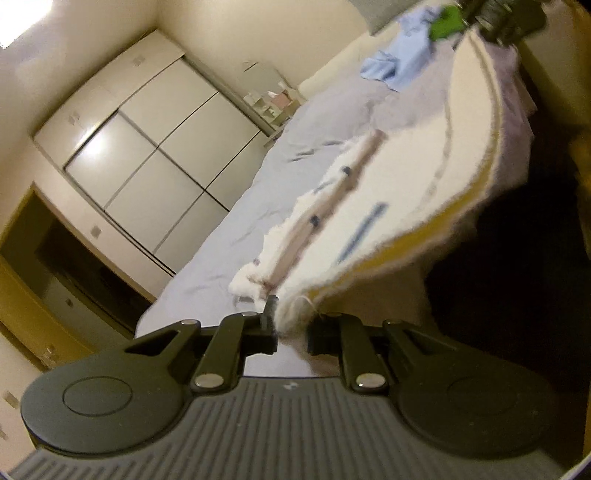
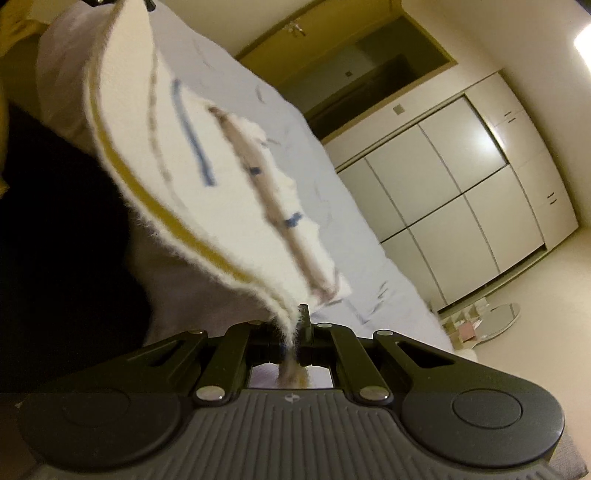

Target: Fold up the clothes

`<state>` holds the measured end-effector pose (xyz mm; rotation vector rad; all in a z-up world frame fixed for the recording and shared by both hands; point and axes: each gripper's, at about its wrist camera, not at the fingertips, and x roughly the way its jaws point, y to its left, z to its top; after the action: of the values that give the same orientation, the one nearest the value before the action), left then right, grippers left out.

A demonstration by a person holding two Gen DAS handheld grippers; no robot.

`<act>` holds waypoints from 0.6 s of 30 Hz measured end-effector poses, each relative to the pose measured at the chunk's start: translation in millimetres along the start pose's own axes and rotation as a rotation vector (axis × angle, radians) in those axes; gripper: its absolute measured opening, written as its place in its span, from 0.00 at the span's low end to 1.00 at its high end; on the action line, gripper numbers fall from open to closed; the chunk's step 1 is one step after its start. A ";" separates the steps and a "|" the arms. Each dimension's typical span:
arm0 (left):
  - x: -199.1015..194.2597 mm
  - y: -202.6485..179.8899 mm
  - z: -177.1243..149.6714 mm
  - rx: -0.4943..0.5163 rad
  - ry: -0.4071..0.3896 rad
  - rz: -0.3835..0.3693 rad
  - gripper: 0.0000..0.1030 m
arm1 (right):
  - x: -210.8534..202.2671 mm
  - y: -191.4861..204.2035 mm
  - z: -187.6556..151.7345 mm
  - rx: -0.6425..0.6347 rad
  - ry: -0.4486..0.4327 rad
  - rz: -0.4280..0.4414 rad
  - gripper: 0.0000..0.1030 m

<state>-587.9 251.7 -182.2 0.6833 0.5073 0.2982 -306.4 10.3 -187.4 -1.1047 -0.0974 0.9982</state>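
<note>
From the left wrist camera, I see my left gripper [image 1: 291, 332] tilted a little downward and rolled, so the room leans hard in the picture. Its jaws are nearly closed, pinching one corner of a white fleece garment [image 1: 399, 192] with a yellow trim edge and a buttoned strip down the front. The garment stretches away from that corner, off the bed [image 1: 236, 221], up to the top right of the picture, where the right gripper [image 1: 495, 18] has hold of its far end (only its dark body shows there, blurred). A light blue garment [image 1: 399, 64] and something green [image 1: 445, 24] lie further along the bed. A pale wardrobe [image 1: 147, 147] stands across the room.

From the right wrist camera, I see my right gripper [image 2: 295, 334] also angled slightly down, jaws fully closed on the other corner of the same white garment [image 2: 147, 140], with the fabric bunched between the pads and poking out behind them. The cloth runs taut to the upper left edge, where the left gripper [image 2: 122, 3] is barely visible. The garment hangs between the two grippers above the bed [image 2: 332, 203], its lower part sagging towards a dark area at the left. The wardrobe [image 2: 461, 177] fills the right side.
</note>
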 end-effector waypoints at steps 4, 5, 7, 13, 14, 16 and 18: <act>40.2 55.6 25.8 -0.128 0.024 -0.012 0.12 | 36.6 -53.8 18.0 0.057 -0.020 0.003 0.02; 53.9 69.3 31.4 -0.158 0.033 -0.016 0.12 | 49.7 -69.3 21.9 0.073 -0.017 0.009 0.02; 84.5 95.8 42.5 -0.214 0.054 -0.027 0.12 | 79.3 -99.9 29.5 0.106 -0.007 0.027 0.02; 205.8 153.6 53.2 -0.405 0.191 -0.092 0.14 | 212.6 -158.6 40.4 0.209 0.074 0.138 0.03; 231.6 160.7 49.7 -0.467 0.238 -0.099 0.15 | 236.4 -164.1 40.7 0.226 0.092 0.157 0.06; 273.0 171.2 36.4 -0.601 0.331 -0.137 0.15 | 281.1 -166.6 34.9 0.289 0.153 0.199 0.09; 307.4 180.5 16.0 -0.752 0.426 -0.171 0.15 | 320.2 -166.1 26.1 0.367 0.221 0.222 0.47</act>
<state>-339.3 506.5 -157.9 -0.1636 0.7924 0.4420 -29.7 242.6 -170.5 -0.8907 0.3811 1.0335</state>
